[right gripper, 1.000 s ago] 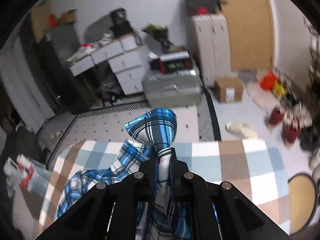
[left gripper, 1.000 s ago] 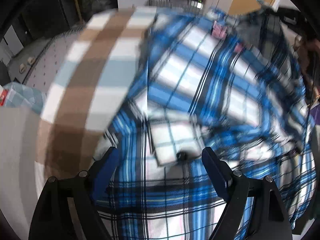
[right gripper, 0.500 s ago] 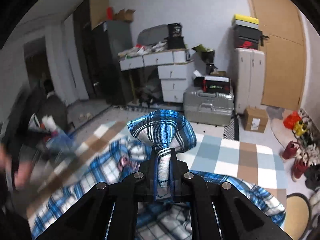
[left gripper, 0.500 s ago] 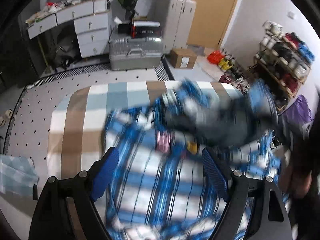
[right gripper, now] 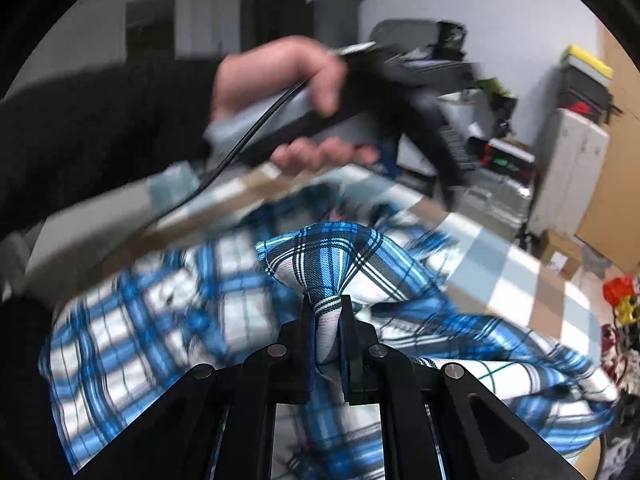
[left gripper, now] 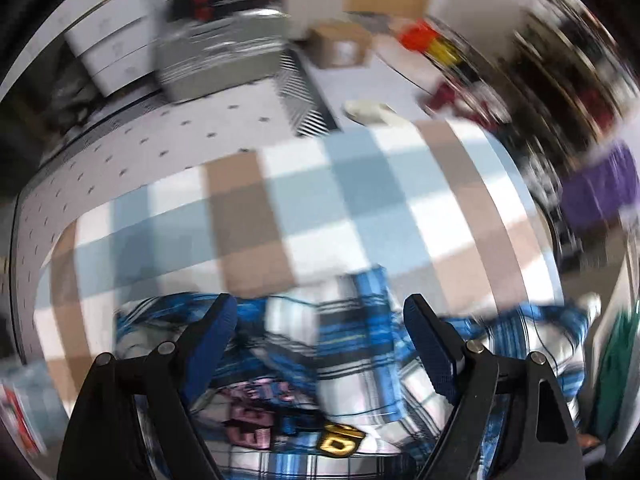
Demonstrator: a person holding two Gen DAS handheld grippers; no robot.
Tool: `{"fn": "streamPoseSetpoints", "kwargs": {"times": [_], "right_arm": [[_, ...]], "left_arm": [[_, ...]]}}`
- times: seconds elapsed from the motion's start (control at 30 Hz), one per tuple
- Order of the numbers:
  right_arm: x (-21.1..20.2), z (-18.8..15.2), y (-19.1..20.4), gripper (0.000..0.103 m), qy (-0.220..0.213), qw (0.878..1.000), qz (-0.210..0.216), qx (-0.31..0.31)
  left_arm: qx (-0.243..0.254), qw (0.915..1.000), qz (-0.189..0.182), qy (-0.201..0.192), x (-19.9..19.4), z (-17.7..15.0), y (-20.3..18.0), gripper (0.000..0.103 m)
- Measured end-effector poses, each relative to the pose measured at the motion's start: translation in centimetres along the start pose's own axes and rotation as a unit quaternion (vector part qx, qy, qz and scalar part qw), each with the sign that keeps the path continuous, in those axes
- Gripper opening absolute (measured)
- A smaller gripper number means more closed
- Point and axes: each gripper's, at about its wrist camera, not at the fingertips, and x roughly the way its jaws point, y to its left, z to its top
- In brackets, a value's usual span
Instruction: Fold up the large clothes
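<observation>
Jaws on plaid shirt (right gripper: pixel 328 256), lettering unreadable

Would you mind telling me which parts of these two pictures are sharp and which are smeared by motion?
Left wrist view: the room, checked cover and plaid shirt are all smeared; only the open left gripper is sharp. Right wrist view: the right gripper and its pinched fold are crisp; the hand and far shirt blur.

Place: a lived-in room at home
Signs: white drawers (left gripper: pixel 108 46), metal suitcase (left gripper: pixel 224 60), cardboard box (left gripper: pixel 340 46), shoes on the floor (right gripper: pixel 620 300), checked cloth (left gripper: pixel 320 208) over a table
</observation>
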Motion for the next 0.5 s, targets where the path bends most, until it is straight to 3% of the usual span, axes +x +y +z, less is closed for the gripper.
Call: {"fn": "streamPoseSetpoints", "kwargs": {"times": [0.07, 0.1, 0.27, 0.3, 0.37, 0.4, 0.43, 0.5], "right_arm": [[0.5, -0.4, 0.1, 0.009, 0.005, 1.0, 0.007, 0.004], [0.8, -0.5, 0.0, 0.01, 0.007, 1.0, 0.011, 0.008], [0.8, -0.5, 0.9, 0.011, 0.015, 1.0, 0.013, 0.007], [0.8, -0.5, 1.0, 0.012, 0.019, 1.0, 0.014, 0.004], [0.7, -0.6, 1.0, 0.012, 0.022, 1.0, 0.012, 0.004], [0.6, -0.7, 0.9, 0.013, 0.024, 1.0, 0.013, 0.007], [0.7, -0.8, 0.8, 0.013, 0.025, 1.0, 0.012, 0.007], [0.6, -1.0, 0.5, 0.012, 0.027, 1.0, 0.006, 0.012]], "left_arm": [[0.049, 0.9985, -0.001, 0.023, 0.6, -0.1, -1.5, 0.082], [0.074, 0.9963, 0.017, 0.041, 1.2, -0.3, -2.2, 0.082], [0.094, 0.9902, 0.085, 0.058, 3.6, -0.2, -3.1, 0.081], [0.1, 0.989, 0.092, 0.057, 3.9, -0.2, -3.3, 0.075], [0.124, 0.9849, 0.108, 0.055, 4.3, -0.3, -3.8, 0.048], [0.128, 0.984, 0.112, 0.053, 4.4, -0.4, -4.0, 0.026], [0.134, 0.9814, 0.126, 0.055, 4.4, -0.5, -3.9, 0.013], [0.134, 0.9786, 0.147, 0.052, 3.6, -1.1, -3.4, 0.003]]}}
